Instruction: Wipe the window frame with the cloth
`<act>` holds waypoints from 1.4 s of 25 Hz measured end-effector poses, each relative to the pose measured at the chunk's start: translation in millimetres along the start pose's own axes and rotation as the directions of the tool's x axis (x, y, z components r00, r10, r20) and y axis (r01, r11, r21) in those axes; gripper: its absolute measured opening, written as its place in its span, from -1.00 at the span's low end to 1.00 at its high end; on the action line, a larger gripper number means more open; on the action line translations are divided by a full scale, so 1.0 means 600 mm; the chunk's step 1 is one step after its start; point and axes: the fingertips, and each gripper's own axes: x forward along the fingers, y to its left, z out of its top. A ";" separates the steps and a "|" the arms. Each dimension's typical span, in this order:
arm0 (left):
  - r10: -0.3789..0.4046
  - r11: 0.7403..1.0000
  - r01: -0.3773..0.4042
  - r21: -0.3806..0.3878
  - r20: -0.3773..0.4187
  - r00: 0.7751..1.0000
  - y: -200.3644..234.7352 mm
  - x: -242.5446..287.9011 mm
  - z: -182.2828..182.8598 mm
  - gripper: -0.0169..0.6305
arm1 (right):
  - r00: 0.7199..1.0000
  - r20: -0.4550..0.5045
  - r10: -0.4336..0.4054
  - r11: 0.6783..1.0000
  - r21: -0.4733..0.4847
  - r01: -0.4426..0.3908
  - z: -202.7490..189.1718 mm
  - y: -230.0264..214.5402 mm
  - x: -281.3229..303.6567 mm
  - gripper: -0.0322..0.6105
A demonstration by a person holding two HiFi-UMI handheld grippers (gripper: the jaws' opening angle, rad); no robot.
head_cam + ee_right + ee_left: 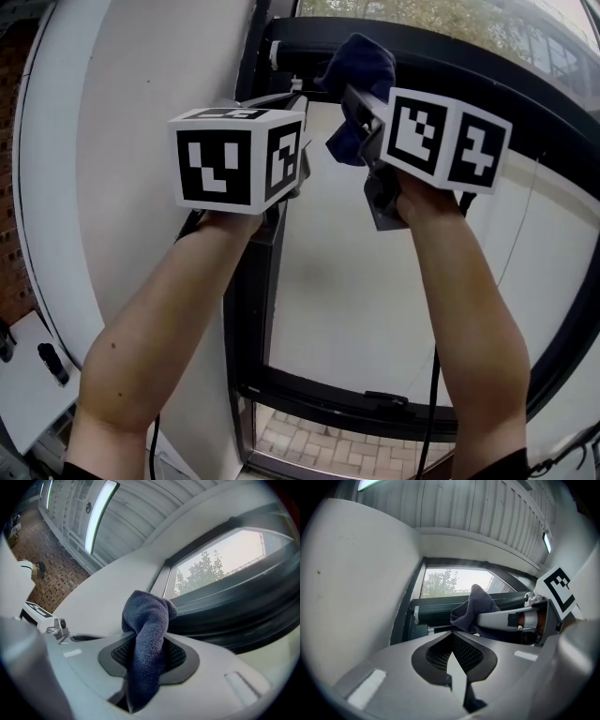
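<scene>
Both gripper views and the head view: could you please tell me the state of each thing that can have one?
Left gripper: jaws together, nothing between them.
Right gripper: jaws shut on the cloth.
Cloth: bunched up, clamped, its free end standing up past the jaw tips.
Window frame: its dark top bar lies just beyond the cloth; whether they touch cannot be told.

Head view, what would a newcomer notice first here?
Two black-and-white marker cubes, held up side by side mid-picture. Between and above them, a dark blue cloth bunches from the right gripper's shut jaws, up by the window frame's top bar. The left gripper is shut, empty.
</scene>
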 end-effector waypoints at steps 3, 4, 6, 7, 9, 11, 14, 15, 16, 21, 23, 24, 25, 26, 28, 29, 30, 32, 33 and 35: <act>-0.037 0.999 0.037 -0.008 -0.002 0.999 -0.044 0.020 -0.008 -0.97 | 0.998 -0.029 -0.049 0.998 -0.050 0.047 -0.003 -0.034 -0.038 -0.51; -0.058 0.998 0.058 -0.014 -0.001 0.998 -0.061 0.027 -0.011 -0.97 | 0.997 -0.041 -0.072 0.996 -0.065 0.069 -0.007 -0.049 -0.051 -0.51; -0.093 0.995 0.093 -0.038 0.005 0.996 -0.096 0.040 -0.015 -0.97 | 0.991 -0.061 -0.122 0.990 -0.082 0.117 -0.014 -0.086 -0.080 -0.51; -0.107 0.993 0.108 -0.052 0.008 0.994 -0.112 0.047 -0.016 -0.97 | 0.986 -0.071 -0.148 0.986 -0.085 0.142 -0.017 -0.106 -0.095 -0.51; -0.135 0.988 0.135 -0.080 0.012 0.991 -0.144 0.062 -0.020 -0.97 | 0.975 -0.086 -0.207 0.976 -0.091 0.199 -0.018 -0.152 -0.128 -0.51; -0.176 0.978 0.175 -0.112 0.006 0.984 -0.182 0.079 -0.028 -0.97 | 0.958 -0.099 -0.268 0.961 -0.101 0.258 -0.016 -0.197 -0.165 -0.51; -0.246 0.959 0.245 -0.144 0.009 0.969 -0.244 0.102 -0.033 -0.97 | 0.931 -0.128 -0.341 0.937 -0.132 0.324 -0.015 -0.251 -0.220 -0.51; -0.266 0.952 0.264 -0.153 0.012 0.964 -0.263 0.109 -0.033 -0.97 | 0.922 -0.133 -0.363 0.928 -0.142 0.345 -0.012 -0.266 -0.239 -0.51; -0.283 0.945 0.282 -0.164 0.016 0.959 -0.280 0.116 -0.032 -0.97 | 0.913 -0.133 -0.385 0.919 -0.150 0.366 -0.008 -0.280 -0.258 -0.51; -0.353 0.914 0.353 -0.198 0.037 0.935 -0.360 0.126 -0.039 -0.97 | 0.872 -0.124 -0.473 0.876 -0.171 0.451 0.009 -0.338 -0.351 -0.51; -0.383 0.897 0.382 -0.223 0.041 0.923 -0.389 0.118 -0.050 -0.97 | 0.855 -0.135 -0.501 0.861 -0.181 0.476 0.001 -0.352 -0.390 -0.51; -0.394 0.891 0.393 -0.228 0.044 0.918 -0.402 0.113 -0.055 -0.97 | 0.847 -0.141 -0.513 0.854 -0.181 0.487 -0.005 -0.357 -0.410 -0.51; -0.400 0.888 0.400 -0.227 0.048 0.915 -0.411 0.107 -0.059 -0.97 | 0.840 -0.148 -0.522 0.849 -0.177 0.497 -0.011 -0.360 -0.427 -0.51; -0.406 0.886 0.406 -0.225 0.052 0.913 -0.417 0.103 -0.063 -0.97 | 0.834 -0.155 -0.529 0.846 -0.171 0.505 -0.018 -0.362 -0.440 -0.51; -0.420 0.879 0.419 -0.227 0.048 0.906 -0.420 0.096 -0.073 -0.97 | 0.825 -0.176 -0.537 0.843 -0.159 0.515 -0.032 -0.360 -0.456 -0.51; -0.425 0.876 0.423 -0.232 0.044 0.904 -0.419 0.093 -0.081 -0.97 | 0.821 -0.188 -0.539 0.841 -0.156 0.517 -0.040 -0.357 -0.462 -0.51; -0.428 0.874 0.425 -0.237 0.041 0.903 -0.418 0.087 -0.090 -0.97 | 0.818 -0.199 -0.541 0.841 -0.153 0.519 -0.049 -0.352 -0.469 -0.51; -0.431 0.871 0.425 -0.246 0.030 0.902 -0.420 0.065 -0.118 -0.97 | 0.811 -0.223 -0.541 0.841 -0.150 0.520 -0.075 -0.335 -0.490 -0.51; -0.434 0.871 0.426 -0.246 0.022 0.901 -0.424 0.051 -0.135 -0.97 | 0.806 -0.236 -0.543 0.840 -0.149 0.522 -0.092 -0.325 -0.503 -0.51; -0.446 0.869 0.433 -0.241 0.001 0.895 -0.432 0.017 -0.172 -0.97 | 0.794 -0.261 -0.549 0.836 -0.149 0.529 -0.133 -0.302 -0.530 -0.51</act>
